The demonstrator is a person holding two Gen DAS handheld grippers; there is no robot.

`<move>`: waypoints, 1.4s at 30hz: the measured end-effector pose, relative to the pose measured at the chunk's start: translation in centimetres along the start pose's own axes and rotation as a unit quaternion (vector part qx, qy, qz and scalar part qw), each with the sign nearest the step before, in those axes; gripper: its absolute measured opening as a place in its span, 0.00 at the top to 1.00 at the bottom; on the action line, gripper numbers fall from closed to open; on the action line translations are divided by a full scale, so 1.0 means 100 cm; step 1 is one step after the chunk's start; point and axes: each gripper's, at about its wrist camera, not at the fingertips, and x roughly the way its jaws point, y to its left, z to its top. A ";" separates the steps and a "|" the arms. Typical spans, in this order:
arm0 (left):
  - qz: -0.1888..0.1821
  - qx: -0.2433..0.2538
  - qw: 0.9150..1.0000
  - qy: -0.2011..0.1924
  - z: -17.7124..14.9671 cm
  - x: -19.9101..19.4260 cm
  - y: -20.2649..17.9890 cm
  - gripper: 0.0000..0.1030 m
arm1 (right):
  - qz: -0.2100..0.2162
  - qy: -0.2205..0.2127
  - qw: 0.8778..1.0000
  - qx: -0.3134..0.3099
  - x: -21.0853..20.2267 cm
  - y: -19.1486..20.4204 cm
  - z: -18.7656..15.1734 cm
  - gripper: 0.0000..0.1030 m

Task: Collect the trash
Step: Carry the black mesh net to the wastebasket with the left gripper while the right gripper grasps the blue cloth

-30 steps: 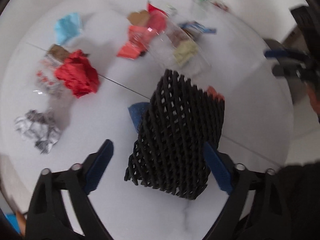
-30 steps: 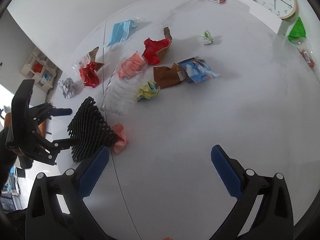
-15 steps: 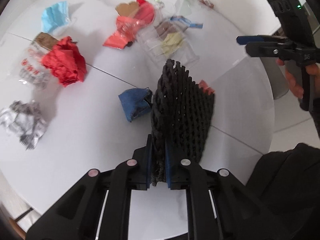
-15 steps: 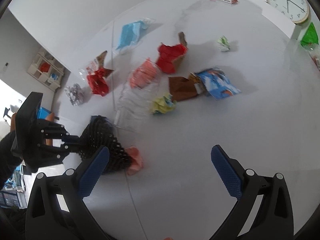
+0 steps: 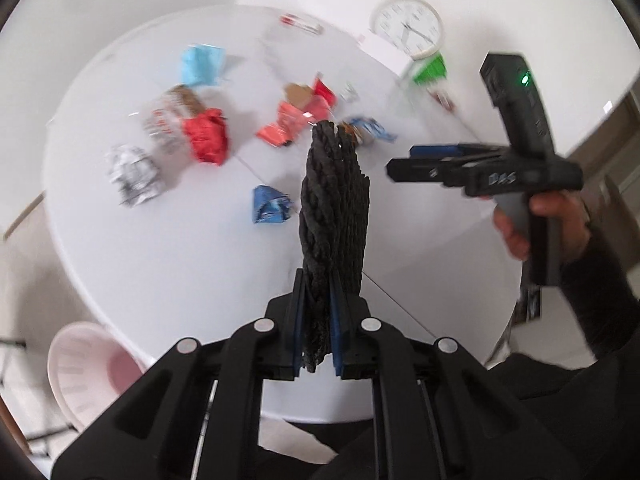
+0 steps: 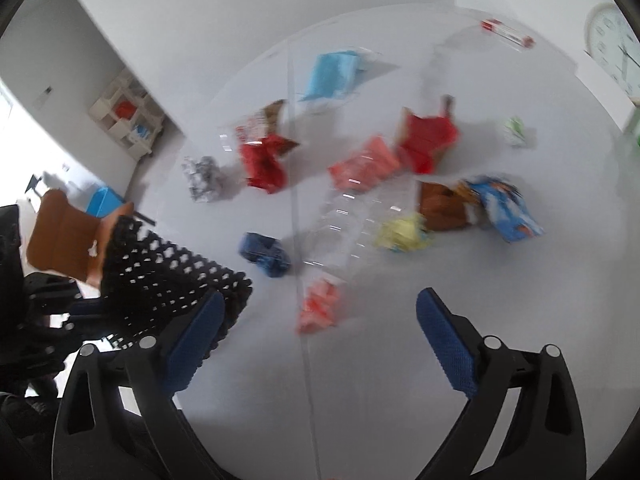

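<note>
My left gripper (image 5: 317, 320) is shut on a black foam net sleeve (image 5: 334, 208) and holds it up above the white round table (image 5: 180, 264). The sleeve also shows at the left of the right wrist view (image 6: 160, 276). My right gripper (image 6: 320, 336) is open and empty above the table; it shows in the left wrist view (image 5: 404, 162). Trash lies on the table: a blue wrapper (image 5: 270, 204), red crumpled paper (image 5: 206, 140), a foil ball (image 5: 132, 174), a blue mask (image 5: 200, 65), a pink scrap (image 6: 320, 306), a yellow wad (image 6: 404, 234).
A pink basket (image 5: 86, 368) stands on the floor below the table's near left edge. A white clock (image 5: 407, 26) and a green bag (image 5: 431, 69) stand at the table's far side. A clear plastic tray (image 6: 356, 220) lies among the trash. A shelf unit (image 6: 128, 120) stands against the wall.
My left gripper closed on the black net sleeve and lifted it off the table, pulling back toward the near edge. The right gripper moved a little and stays open.
</note>
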 end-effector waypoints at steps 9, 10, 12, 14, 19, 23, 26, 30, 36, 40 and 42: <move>0.119 -0.116 0.985 -0.050 -0.057 -0.079 0.053 0.90 | 0.000 0.029 0.993 -0.117 0.078 0.078 0.015 0.21; 0.131 -0.128 0.982 -0.053 -0.063 -0.083 0.060 0.90 | -0.010 0.036 0.992 -0.120 0.090 0.081 0.016 0.25; 0.148 -0.152 0.975 -0.059 -0.076 -0.092 0.075 0.90 | -0.030 0.050 0.991 -0.118 0.110 0.083 0.016 0.31; 0.159 -0.171 0.970 -0.062 -0.083 -0.096 0.088 0.90 | -0.046 0.060 0.990 -0.115 0.123 0.082 0.015 0.38; 0.177 -0.211 0.959 -0.069 -0.101 -0.106 0.113 0.90 | -0.065 0.069 0.990 -0.103 0.132 0.081 0.012 0.64; 0.184 -0.230 0.953 -0.070 -0.111 -0.113 0.128 0.90 | -0.066 0.061 0.992 -0.089 0.124 0.082 0.009 0.68; 0.191 -0.243 0.949 -0.067 -0.128 -0.117 0.150 0.90 | -0.051 0.048 0.995 -0.072 0.108 0.092 0.012 0.68; 0.201 -0.260 0.943 -0.056 -0.145 -0.117 0.174 0.90 | 0.000 0.013 0.997 -0.079 0.072 0.142 0.018 0.68; 0.188 -0.295 0.936 -0.021 -0.162 -0.094 0.216 0.76 | 0.095 -0.014 0.990 -0.102 0.045 0.237 0.021 0.67; 0.191 -0.321 0.928 -0.015 -0.171 -0.082 0.245 0.37 | 0.126 -0.007 0.985 -0.122 0.055 0.284 0.028 0.66; 0.186 -0.324 0.927 -0.006 -0.175 -0.077 0.256 0.35 | 0.135 0.002 0.982 -0.130 0.065 0.303 0.026 0.66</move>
